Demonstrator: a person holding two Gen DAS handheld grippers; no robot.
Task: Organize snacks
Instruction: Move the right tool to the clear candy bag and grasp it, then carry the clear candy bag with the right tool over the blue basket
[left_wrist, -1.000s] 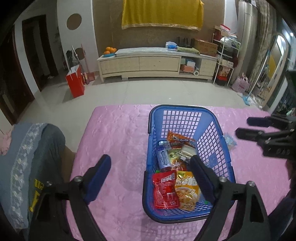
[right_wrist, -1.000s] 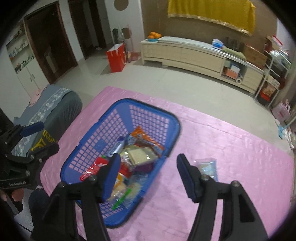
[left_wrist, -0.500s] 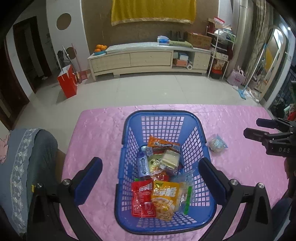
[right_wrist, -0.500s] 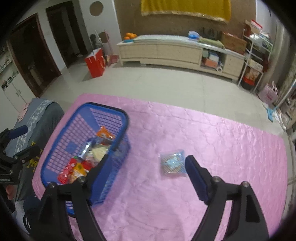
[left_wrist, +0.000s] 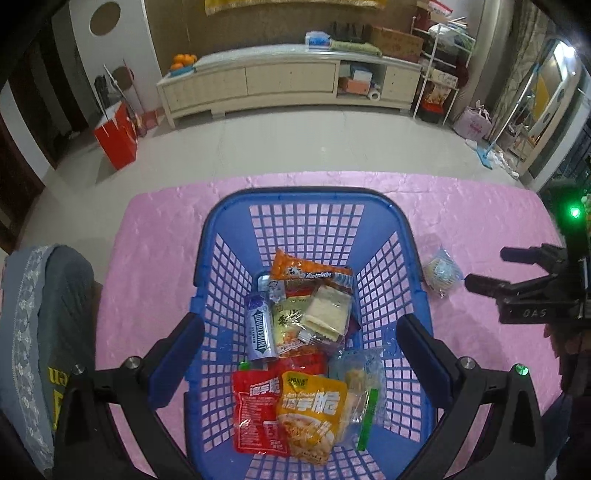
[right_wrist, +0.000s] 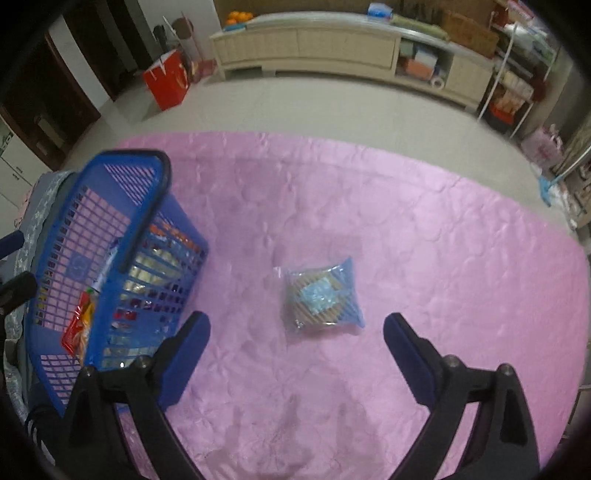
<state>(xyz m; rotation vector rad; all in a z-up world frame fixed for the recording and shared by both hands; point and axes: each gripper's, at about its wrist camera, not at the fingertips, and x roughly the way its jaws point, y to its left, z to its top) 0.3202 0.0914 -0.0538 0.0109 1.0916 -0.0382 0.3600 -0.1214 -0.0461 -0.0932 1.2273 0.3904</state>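
A blue basket (left_wrist: 317, 206) sits on the pink-covered counter (left_wrist: 155, 236), holding a heap of snack packets: a red pouch (left_wrist: 258, 413), a yellow pouch (left_wrist: 312, 417), an orange packet (left_wrist: 306, 273), a blue Doublemint pack (left_wrist: 260, 328) and some clear-wrapped ones. One blue-wrapped snack (right_wrist: 321, 295) lies alone on the counter, just right of the basket. The left gripper (left_wrist: 299, 339) hangs over the basket, fingers wide and empty. The right gripper (right_wrist: 295, 332) hovers near the lone snack, its fingers opening, nothing gripped.
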